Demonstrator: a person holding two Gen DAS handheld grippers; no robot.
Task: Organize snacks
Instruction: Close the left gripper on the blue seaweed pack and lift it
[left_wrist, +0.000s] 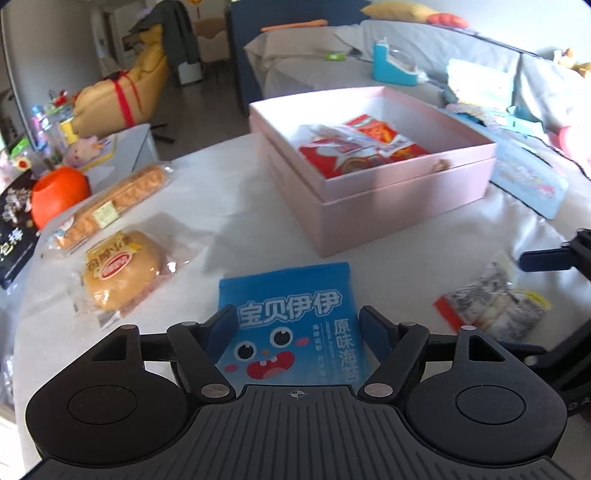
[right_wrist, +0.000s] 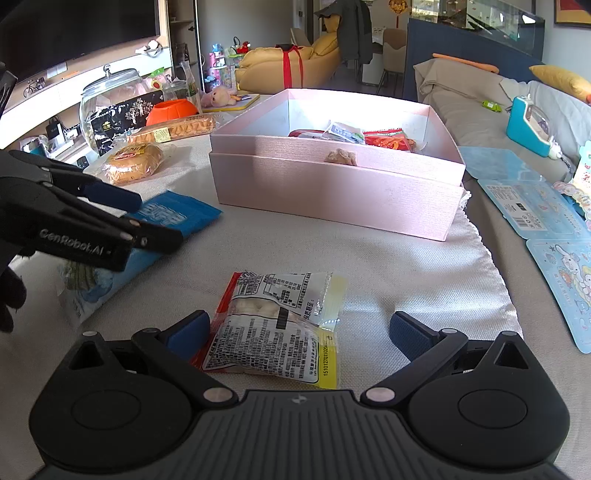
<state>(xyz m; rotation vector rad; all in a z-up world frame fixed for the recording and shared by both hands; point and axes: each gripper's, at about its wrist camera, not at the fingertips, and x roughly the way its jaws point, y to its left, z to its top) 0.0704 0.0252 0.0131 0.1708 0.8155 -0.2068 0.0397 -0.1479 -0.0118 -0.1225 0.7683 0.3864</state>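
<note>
Straddling the blue seaweed packet (left_wrist: 291, 325), the left gripper (left_wrist: 297, 325) stands wide, its blue pads (left_wrist: 221, 326) at either edge of the packet; whether they touch it cannot be told. The packet lies flat on the pale cloth (left_wrist: 236, 206), cartoon face upward. Seen from the right wrist, this gripper comes in from the left, angled down over the blue packet.

The right gripper (right_wrist: 299, 328) is also spread wide, and a clear printed snack pack (right_wrist: 277, 328) with a red end and a yellow strip lies between its fingers. The left finger (right_wrist: 186, 330) sits just beside the pack's red edge, while the right one stands well apart from it.

Beyond both tools sits a pink box (right_wrist: 332, 188) set into its lid, open at the top, with red and white snack bags (left_wrist: 354, 147) already inside. To the left of the box, on the cloth, lie a wrapped round bun (left_wrist: 122, 269) and, farther back, a long wrapped bread (left_wrist: 110, 206). An orange bowl (left_wrist: 59, 192) stands near the long bread's far end. Right of the box, light blue cartoon cards (right_wrist: 535, 210) lie on the grey sofa (right_wrist: 480, 110).
</note>
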